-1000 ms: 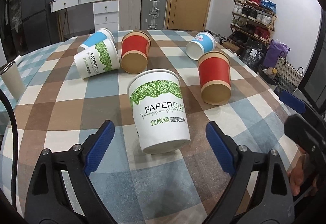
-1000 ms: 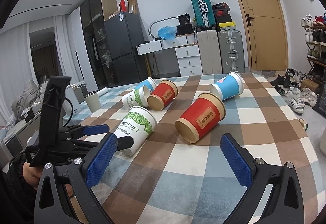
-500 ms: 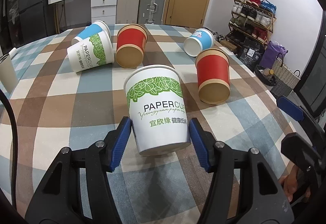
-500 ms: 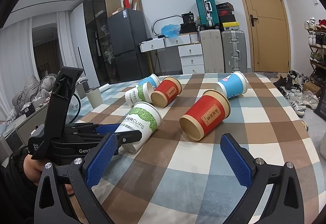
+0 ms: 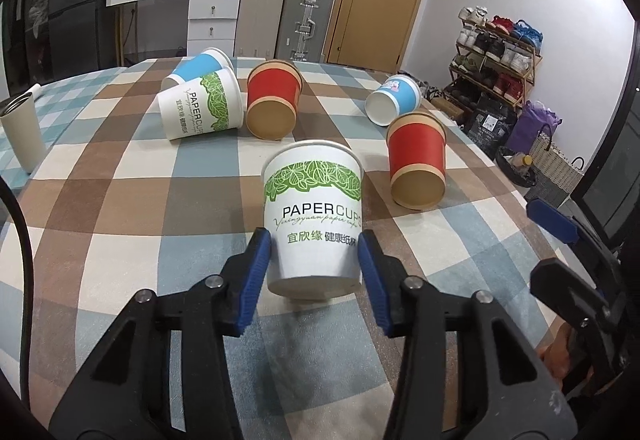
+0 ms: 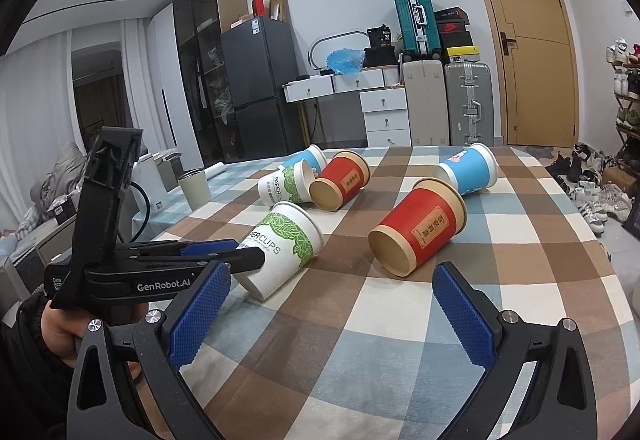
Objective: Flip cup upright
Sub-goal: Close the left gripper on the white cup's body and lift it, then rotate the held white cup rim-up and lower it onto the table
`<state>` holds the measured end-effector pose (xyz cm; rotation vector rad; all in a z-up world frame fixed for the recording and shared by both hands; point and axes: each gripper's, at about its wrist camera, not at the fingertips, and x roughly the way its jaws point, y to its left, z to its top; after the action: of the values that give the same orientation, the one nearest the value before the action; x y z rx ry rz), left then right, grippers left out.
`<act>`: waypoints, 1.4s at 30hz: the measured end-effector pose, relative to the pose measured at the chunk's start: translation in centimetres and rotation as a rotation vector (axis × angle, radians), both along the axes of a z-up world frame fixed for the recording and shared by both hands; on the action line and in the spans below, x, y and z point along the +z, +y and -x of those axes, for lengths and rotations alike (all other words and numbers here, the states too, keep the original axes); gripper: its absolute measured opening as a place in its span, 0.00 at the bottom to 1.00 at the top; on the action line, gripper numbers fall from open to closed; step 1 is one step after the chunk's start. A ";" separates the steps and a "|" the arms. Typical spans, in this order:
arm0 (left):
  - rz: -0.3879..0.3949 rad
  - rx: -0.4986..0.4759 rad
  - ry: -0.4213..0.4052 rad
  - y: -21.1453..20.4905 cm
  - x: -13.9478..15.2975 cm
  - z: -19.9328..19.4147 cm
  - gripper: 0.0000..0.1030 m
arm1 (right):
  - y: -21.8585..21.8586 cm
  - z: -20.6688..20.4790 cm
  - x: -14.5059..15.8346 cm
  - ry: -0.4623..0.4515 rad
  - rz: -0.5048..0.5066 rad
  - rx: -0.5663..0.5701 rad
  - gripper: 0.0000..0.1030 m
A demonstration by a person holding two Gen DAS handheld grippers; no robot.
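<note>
A white paper cup with green leaves (image 5: 314, 215) lies tilted on the checked tablecloth (image 5: 120, 175), base toward me, mouth away. My left gripper (image 5: 316, 264) is shut on its base end, blue pads pressing both sides. The right wrist view shows the same cup (image 6: 284, 244) held by the left gripper (image 6: 240, 256), base raised slightly off the cloth. My right gripper (image 6: 330, 316) is open and empty, hovering above the near table right of the cup.
Several other cups lie on their sides: a red one (image 5: 418, 167) to the right, a red one (image 5: 272, 105), a white-green one (image 5: 200, 107) and blue ones (image 5: 394, 99) farther back. A grey tumbler (image 5: 22, 137) stands at the left edge.
My left gripper moved forward around the white-green cup and closed on its base end. The cup's base has lifted a little. The right gripper stayed open, nearly still.
</note>
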<state>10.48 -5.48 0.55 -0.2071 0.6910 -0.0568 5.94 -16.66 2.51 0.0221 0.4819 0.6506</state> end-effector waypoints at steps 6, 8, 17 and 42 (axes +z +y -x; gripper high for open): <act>-0.026 -0.012 0.005 -0.4 0.0 0.1 0.43 | 0.3 0.1 -0.2 -0.004 0.014 0.008 1.00; -0.037 -0.011 0.032 -0.5 -0.4 -0.3 0.49 | 0.4 0.1 -0.2 -0.003 0.012 0.008 1.00; 0.001 0.001 0.077 -0.2 -1.7 -1.5 0.52 | 0.3 0.1 -0.2 0.003 0.005 0.008 1.00; -0.015 0.084 -0.088 1.2 1.4 8.7 0.52 | 1.5 0.8 -0.4 -0.014 0.011 0.046 1.00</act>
<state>1.80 -4.29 1.91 -0.2173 0.5941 0.0194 5.10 -15.19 2.16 -0.0038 0.4739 0.6925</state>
